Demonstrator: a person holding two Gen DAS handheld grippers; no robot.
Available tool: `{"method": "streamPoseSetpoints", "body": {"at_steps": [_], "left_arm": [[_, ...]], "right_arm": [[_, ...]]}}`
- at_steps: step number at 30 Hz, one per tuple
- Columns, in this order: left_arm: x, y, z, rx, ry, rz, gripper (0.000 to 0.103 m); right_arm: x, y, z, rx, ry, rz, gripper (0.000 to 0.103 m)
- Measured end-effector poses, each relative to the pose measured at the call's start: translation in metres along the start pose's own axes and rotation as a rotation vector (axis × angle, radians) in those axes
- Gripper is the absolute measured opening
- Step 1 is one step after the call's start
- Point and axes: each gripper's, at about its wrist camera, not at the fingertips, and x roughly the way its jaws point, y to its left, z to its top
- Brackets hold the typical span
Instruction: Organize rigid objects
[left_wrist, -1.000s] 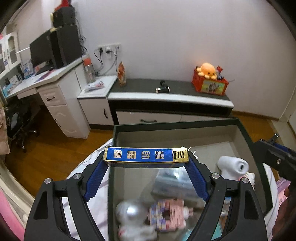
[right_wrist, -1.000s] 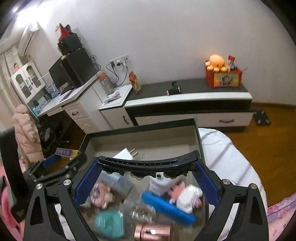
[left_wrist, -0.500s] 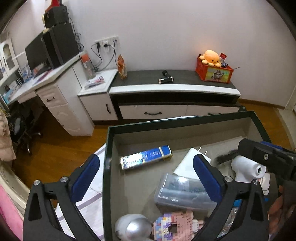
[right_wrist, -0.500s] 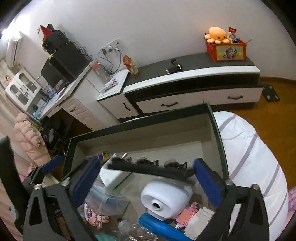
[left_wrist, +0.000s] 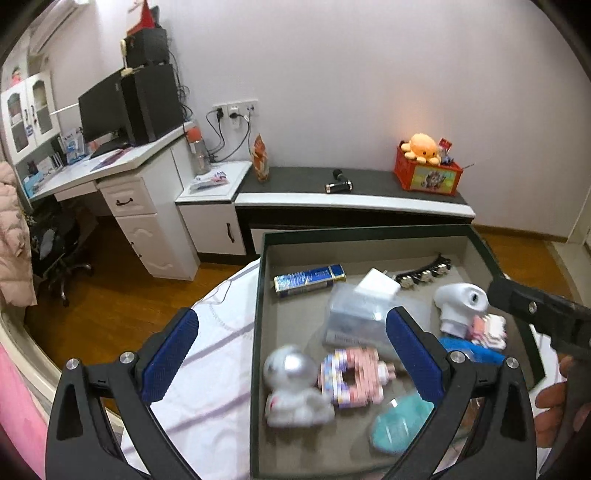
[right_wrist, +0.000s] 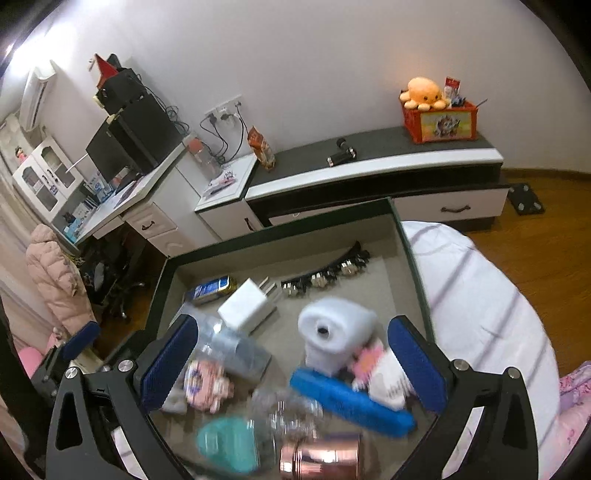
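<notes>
A second ago the left gripper (left_wrist: 291, 345) held the blue and gold box (left_wrist: 309, 280) between its pads, and the right gripper (right_wrist: 290, 363) held the black hair band (right_wrist: 325, 271); now both things lie in the tray and both grippers are empty. In the left wrist view, the left gripper's jaws stand wide apart with nothing in them, over the near left edge of the dark green tray (left_wrist: 258, 295). The blue and gold box lies flat near the tray's far left corner. Beside it is a white plug (left_wrist: 376, 286), and the black hair band (left_wrist: 424, 271) is by the far wall. A silver and white toy figure (left_wrist: 293, 384) and a pink block toy (left_wrist: 351, 376) lie close by. In the right wrist view, the right gripper's jaws are also wide and empty, above a white gadget with a round hole (right_wrist: 334, 332) and a blue comb (right_wrist: 351, 400). The hair band lies along the far side, just past the white plug (right_wrist: 247, 304).
</notes>
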Motion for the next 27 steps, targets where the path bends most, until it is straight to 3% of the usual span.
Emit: {"method": "streamPoseSetpoints", "body": {"at_steps": [9,12,21,27], "left_arm": [[-0.087,0.011,-0.045,-0.022,-0.084,-0.022,0.103],[-0.111,0.017,-0.061,-0.029,-0.096,-0.036,0.103],[-0.177,0.033,-0.11,-0.064,-0.15,-0.021,0.103],[-0.209,0.035,-0.136,-0.072,-0.181,-0.003,0.103]], "right_arm": [[-0.102,0.028,-0.068,-0.129,-0.184,-0.067,0.103],[-0.132,0.034,-0.092,-0.135,-0.238,-0.053,0.103],[-0.184,0.048,-0.155,-0.155,-0.29,-0.024,0.103],[-0.202,0.06,-0.193,-0.191,-0.297,-0.051,0.103]]}}
